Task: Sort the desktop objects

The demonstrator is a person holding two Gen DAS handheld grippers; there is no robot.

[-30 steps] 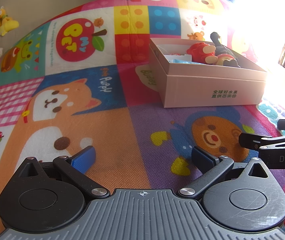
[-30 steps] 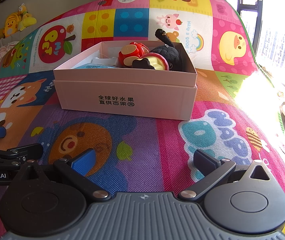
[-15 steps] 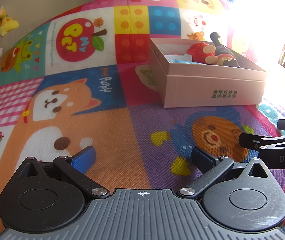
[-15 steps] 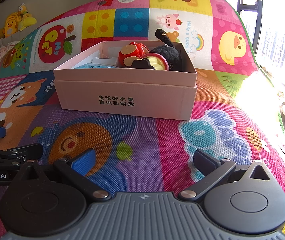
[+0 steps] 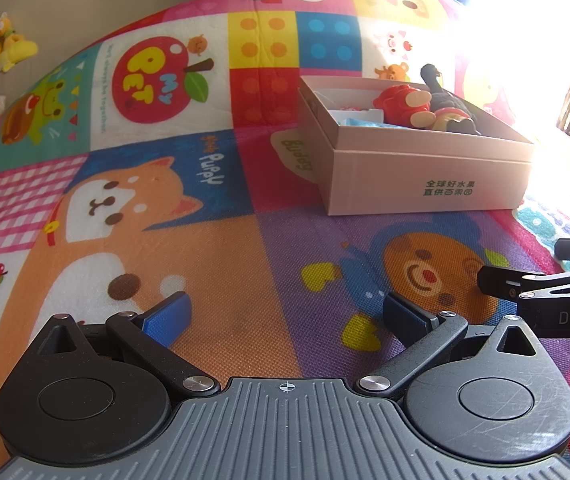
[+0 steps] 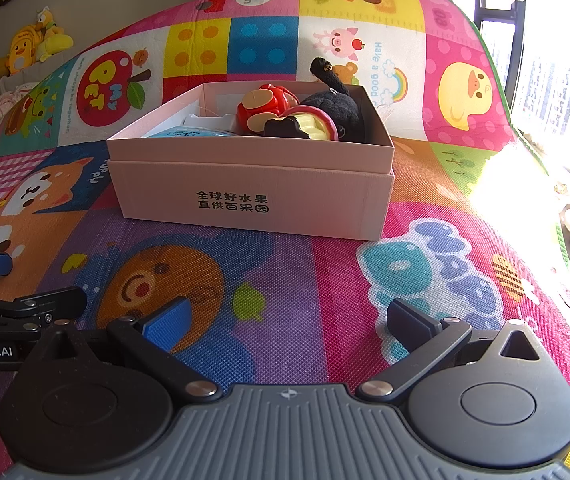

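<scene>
1. Nothing has changed over the last second: both views match the earlier ones, with the same framing and the same layout on the mat. Both tools have held still.
2. The left gripper (image 5: 285,316) hovers low over the play mat (image 5: 213,264) with its fingers spread wide and nothing between them.
3. The right gripper (image 6: 285,318) sits just beside it, likewise spread apart and empty, pointing toward the box.
4. The pink box (image 6: 253,184) stands on the mat ahead of both grippers, well apart from them. Its top is open.
5. Inside it lie a red toy (image 6: 263,108), a black plush toy (image 6: 333,104) with its tail sticking up over the rim, a round yellow-and-pink toy (image 6: 313,126) and something light blue (image 6: 189,133) near the front wall. A white item behind that is too hidden to name.
6. The mat around the box shows only its printed pictures; I see no loose object left on it in either view.
7. The stillness, the empty fingers and the filled box suggest to me the sorting is finished or nearly so, and the person is pausing rather than reaching.
8. Yellow stuffed toys (image 6: 33,46) rest on a ledge by the far wall, off the mat; whether they belong to the job I cannot tell.
</scene>
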